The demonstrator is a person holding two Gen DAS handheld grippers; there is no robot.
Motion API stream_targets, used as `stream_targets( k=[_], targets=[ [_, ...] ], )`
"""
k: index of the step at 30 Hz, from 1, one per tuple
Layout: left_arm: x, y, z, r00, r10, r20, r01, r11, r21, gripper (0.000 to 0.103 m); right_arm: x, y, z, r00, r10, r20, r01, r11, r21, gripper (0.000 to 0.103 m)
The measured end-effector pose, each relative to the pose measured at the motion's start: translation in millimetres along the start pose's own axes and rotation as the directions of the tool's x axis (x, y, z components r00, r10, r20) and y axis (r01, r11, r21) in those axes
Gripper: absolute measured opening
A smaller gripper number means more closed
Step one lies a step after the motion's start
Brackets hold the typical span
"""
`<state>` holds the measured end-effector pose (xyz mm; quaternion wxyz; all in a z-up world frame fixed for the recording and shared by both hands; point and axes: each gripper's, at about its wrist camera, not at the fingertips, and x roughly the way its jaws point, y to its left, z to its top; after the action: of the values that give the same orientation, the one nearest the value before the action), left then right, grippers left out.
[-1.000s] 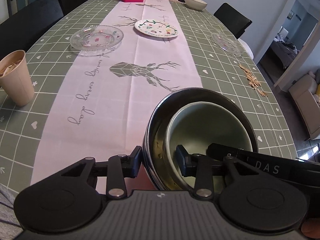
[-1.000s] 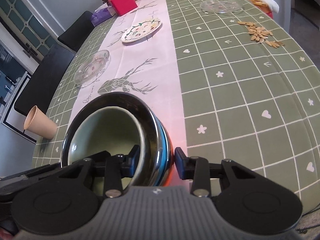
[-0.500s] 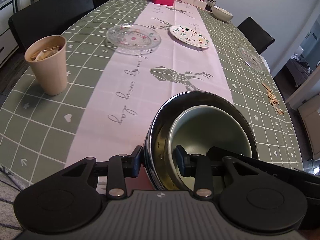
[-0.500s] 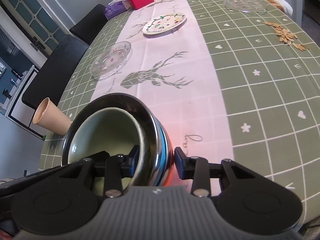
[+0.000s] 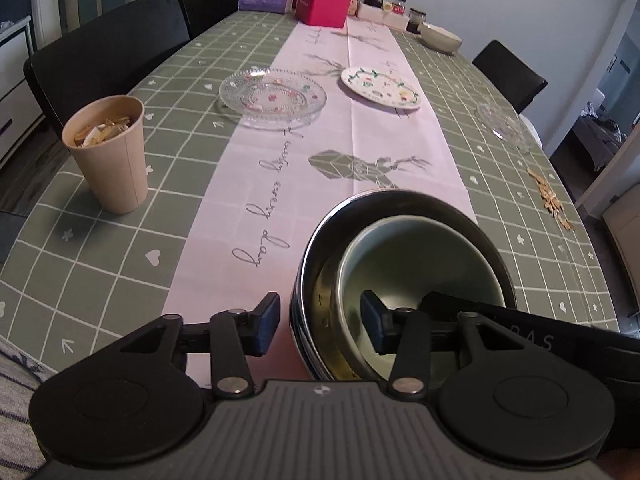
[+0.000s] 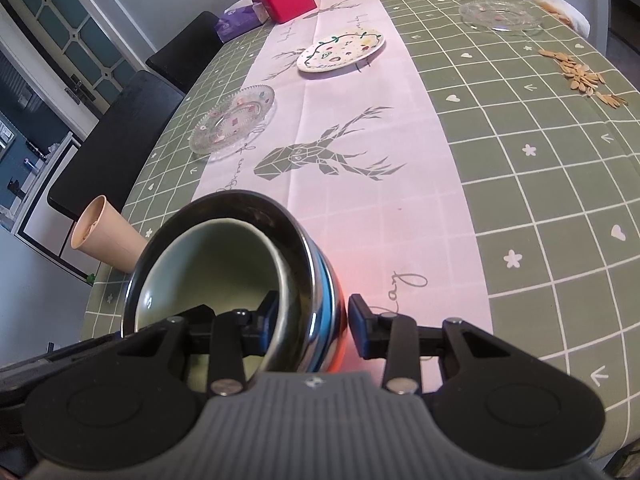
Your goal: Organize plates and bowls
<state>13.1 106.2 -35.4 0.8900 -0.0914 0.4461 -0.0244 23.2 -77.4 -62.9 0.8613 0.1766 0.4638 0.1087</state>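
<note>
A steel bowl (image 5: 316, 280) with a pale green bowl (image 5: 420, 264) nested inside sits low at the near end of the table. My left gripper (image 5: 319, 322) straddles the stack's left rim, one finger outside and one inside, with a small gap on the outer side. My right gripper (image 6: 312, 318) straddles the right rim of the steel bowl (image 6: 316, 280), around the green bowl (image 6: 208, 268), with its outer finger just off the wall. A glass plate (image 5: 273, 94), a painted white plate (image 5: 381, 87), a small glass dish (image 5: 502, 124) and a white bowl (image 5: 440, 38) lie farther up the table.
A paper cup (image 5: 110, 152) with scraps stands left of the bowls. Seeds (image 5: 550, 200) lie scattered near the right edge. A pink box (image 5: 325, 3), tissue pack, jars and bottles stand at the far end. Black chairs line the sides.
Both grippers and the bowl stack have shifted toward the near end of the table. Both grippers' jaws have opened a little, leaving gaps beside the steel rim.
</note>
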Motion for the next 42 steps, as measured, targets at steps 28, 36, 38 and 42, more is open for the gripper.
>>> stream_targets(
  k=[28,36,38,42],
  targets=[
    [-46,7,96,0.985,0.02,0.173,-0.029,0.998,0.047,0.081,-18,-10,101,0.948,0.317,-0.003,-0.317,0.948,0.007,0.073],
    [6,31,156,0.983,0.018,0.185,-0.023,0.999,0.028,0.081,18,-23,143,0.935,0.341,0.095,-0.348,0.935,0.067,0.07],
    [25,41,171,0.985,0.021,0.173,-0.021,1.0,-0.004,0.081,35,-28,153,0.926,0.359,0.114,-0.369,0.925,0.09,0.068],
    [65,65,195,0.998,0.02,0.052,-0.013,0.991,-0.131,0.081,77,-26,174,0.892,0.448,0.067,-0.451,0.892,0.04,0.068]
  ],
)
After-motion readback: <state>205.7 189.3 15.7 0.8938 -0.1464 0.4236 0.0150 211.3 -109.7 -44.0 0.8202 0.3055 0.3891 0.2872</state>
